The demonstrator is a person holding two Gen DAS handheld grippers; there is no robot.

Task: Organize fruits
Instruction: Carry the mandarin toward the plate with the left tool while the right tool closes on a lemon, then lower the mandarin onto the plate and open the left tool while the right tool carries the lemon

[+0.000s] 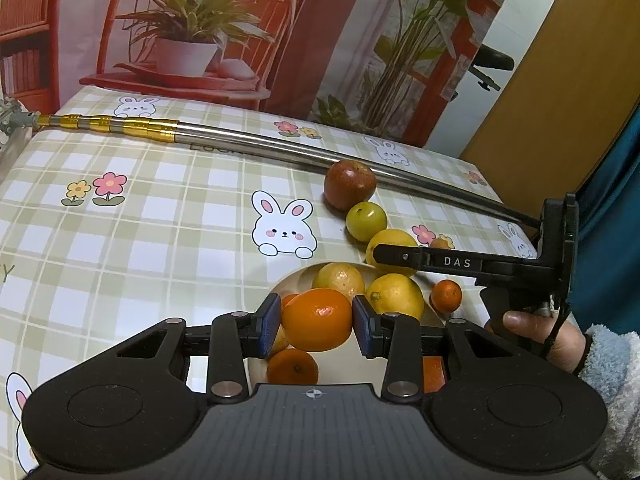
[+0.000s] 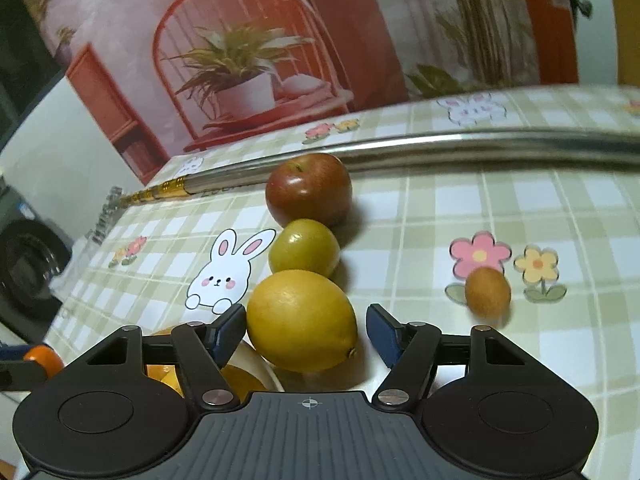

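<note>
The right tongs [image 2: 306, 330] gape open around a lemon [image 2: 301, 320] on the desk [image 2: 520, 208], dead ahead at twelve o'clock, its long axis crosswise; the left tongs [image 1: 316, 324] are clenched on an orange [image 1: 317, 319] above the plate [image 1: 348, 364]

The left claw [image 1: 316, 324], black with blue pads, has its two fingers pressed against the sides of a large orange fruit [image 1: 317, 319], one pad on each flank, the claw reaching forward and level. The right claw [image 2: 306, 330], the same black build with blue pads, stands with its fingers spread wide; a yellow lemon [image 2: 301, 321] sits in the gap, and neither pad clearly touches it. In the left wrist view the right claw comes in from the right side, its black handle held by a hand [image 1: 538, 334] in a fluffy pale-blue sleeve [image 1: 612, 364], fingers curled round the grip.
</note>
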